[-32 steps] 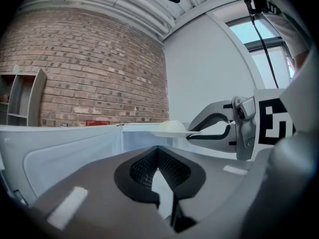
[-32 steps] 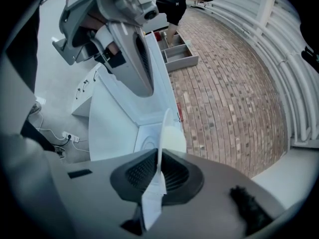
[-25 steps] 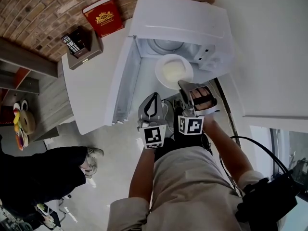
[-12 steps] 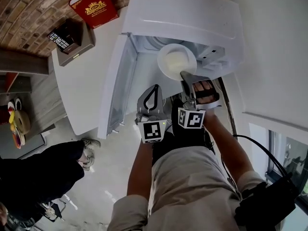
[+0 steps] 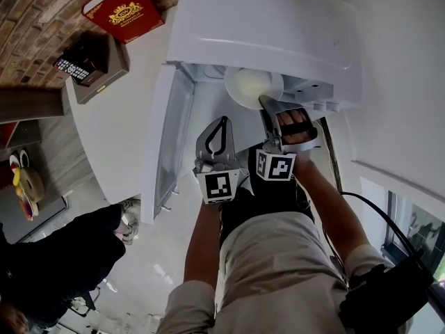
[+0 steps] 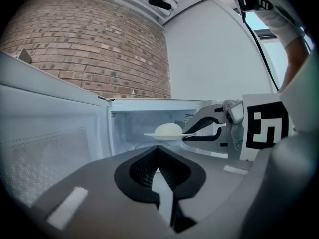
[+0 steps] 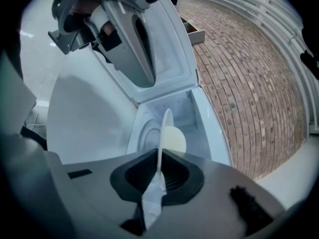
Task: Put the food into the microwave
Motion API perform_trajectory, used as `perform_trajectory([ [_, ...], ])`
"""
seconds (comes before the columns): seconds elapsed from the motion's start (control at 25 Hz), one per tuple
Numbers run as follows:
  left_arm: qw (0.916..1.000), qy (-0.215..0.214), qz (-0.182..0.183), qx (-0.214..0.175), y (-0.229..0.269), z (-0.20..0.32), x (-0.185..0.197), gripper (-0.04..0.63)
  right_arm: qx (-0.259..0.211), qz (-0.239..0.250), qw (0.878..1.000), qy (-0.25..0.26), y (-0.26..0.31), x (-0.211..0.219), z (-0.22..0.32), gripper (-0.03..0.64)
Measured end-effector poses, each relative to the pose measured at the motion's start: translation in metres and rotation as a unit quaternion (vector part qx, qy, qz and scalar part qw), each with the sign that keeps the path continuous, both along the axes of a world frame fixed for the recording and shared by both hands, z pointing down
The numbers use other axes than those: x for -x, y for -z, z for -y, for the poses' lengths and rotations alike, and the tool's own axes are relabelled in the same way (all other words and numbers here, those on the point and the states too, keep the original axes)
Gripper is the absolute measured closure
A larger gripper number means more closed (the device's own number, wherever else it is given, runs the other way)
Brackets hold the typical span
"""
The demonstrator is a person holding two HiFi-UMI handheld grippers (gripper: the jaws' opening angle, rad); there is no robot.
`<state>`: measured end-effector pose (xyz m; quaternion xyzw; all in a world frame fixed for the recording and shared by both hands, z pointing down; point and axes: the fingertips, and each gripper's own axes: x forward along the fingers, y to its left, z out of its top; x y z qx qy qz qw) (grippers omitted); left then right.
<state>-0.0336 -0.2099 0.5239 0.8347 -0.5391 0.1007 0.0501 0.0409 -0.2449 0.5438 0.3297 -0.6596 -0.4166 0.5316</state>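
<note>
Between the right gripper's (image 5: 267, 104) jaws sits the near rim of a white plate (image 5: 252, 86), pinched fast, and in the right gripper view the plate (image 7: 163, 133) runs edge-on out of the clamped pads (image 7: 172, 176); on the plate lies the food (image 5: 250, 82), a pale rounded mound (image 6: 168, 129); just to its left the left gripper (image 5: 222, 121) has its jaws together with nothing between them, pointing at the same opening but apart from the plate; plate and food hang in the mouth of the microwave (image 5: 278, 19), their far side under the front edge of its top, and the left gripper view shows the plate (image 6: 164, 136) off the oven floor; deeper in, the right gripper view shows the round turntable (image 7: 147, 133) beyond the plate; the microwave door (image 5: 167, 138) stands swung wide open to the left; the oven rests on a white table (image 5: 115, 131) against a brick wall (image 5: 28, 12); farther left on that table are a grey box (image 5: 94, 65) with a remote control (image 5: 71, 67) on it and a red book (image 5: 124, 11).
</note>
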Motion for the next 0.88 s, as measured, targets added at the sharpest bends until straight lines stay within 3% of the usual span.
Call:
perform_trajectory([
  [0.52,0.9994,-0.019,0.021,0.018,-0.028,0.04,0.001,0.589,0.034,-0.006,0.999,-0.006,-0.031,0.004,0.047,0.591],
  [0.88,0.9989,-0.015,0.012,0.042,-0.046,0.056,0.012,0.589,0.047,-0.007,0.999,-0.021,-0.045,0.007,0.074,0.591],
])
